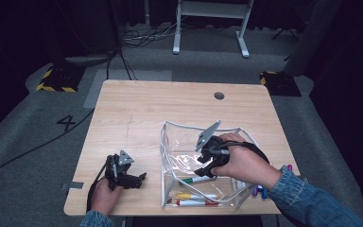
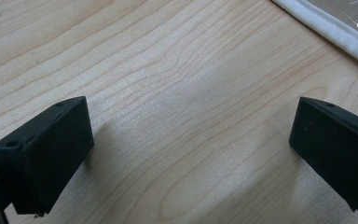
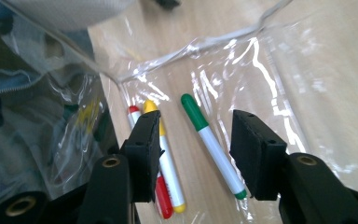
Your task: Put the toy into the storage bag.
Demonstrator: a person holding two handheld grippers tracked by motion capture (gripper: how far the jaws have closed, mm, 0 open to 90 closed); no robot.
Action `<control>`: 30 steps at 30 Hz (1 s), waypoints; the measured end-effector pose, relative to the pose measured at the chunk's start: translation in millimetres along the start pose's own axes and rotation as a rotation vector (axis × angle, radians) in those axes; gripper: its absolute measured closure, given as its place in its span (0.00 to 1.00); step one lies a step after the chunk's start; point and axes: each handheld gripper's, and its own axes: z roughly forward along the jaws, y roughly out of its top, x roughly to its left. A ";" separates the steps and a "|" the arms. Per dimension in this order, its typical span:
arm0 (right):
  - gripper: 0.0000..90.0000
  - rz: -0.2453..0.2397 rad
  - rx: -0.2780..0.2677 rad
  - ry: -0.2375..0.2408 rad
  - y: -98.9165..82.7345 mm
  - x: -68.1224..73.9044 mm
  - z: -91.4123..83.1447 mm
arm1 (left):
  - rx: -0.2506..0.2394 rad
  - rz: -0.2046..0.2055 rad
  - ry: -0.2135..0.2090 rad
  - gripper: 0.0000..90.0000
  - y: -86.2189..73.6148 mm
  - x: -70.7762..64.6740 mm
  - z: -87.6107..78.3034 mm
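A clear plastic pouch (image 1: 163,142) with white trim stands open on the wooden table (image 1: 137,109). Inside it lie a green-capped marker (image 3: 214,149), a yellow one (image 3: 170,163) and a red one (image 3: 163,200). My right gripper (image 3: 196,135) reaches down into the pouch with its jaws open. The green marker lies on the pouch floor below the gap, and neither pad touches it. In the high view the right gripper (image 1: 203,171) sits just above the green marker (image 1: 196,180). My left gripper (image 1: 139,178) rests low at the table's front left, open over bare wood (image 2: 191,135).
Several loose markers (image 1: 260,190) lie on the table to the right of the pouch, near the sleeve. The pouch's white rim (image 2: 335,32) is close to the left gripper. A cable hole (image 1: 219,95) is at the table's far side.
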 end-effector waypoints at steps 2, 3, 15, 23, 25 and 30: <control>0.59 0.021 -0.043 -0.019 -2.7 -1.8 -11.9 | 0.000 0.000 0.000 0.00 0.0 0.0 0.0; 0.59 0.026 -0.055 -0.027 -4.9 -2.7 -17.4 | 0.000 0.000 0.000 0.00 0.0 0.0 0.0; 0.58 0.195 -0.218 -0.143 -64.1 -25.2 -81.6 | 0.001 -0.006 -0.001 0.00 -0.1 -0.4 -0.1; 0.59 0.316 -0.272 -0.195 -109.5 -41.2 -100.9 | 0.000 -0.007 -0.001 0.00 -0.1 -0.5 0.2; 0.59 0.344 -0.285 -0.207 -120.6 -45.5 -105.4 | 0.000 -0.007 -0.001 0.00 -0.1 -0.5 0.2; 0.59 0.417 -0.303 -0.234 -150.0 -54.6 -115.5 | 0.001 -0.006 -0.001 0.00 -0.1 -0.4 0.1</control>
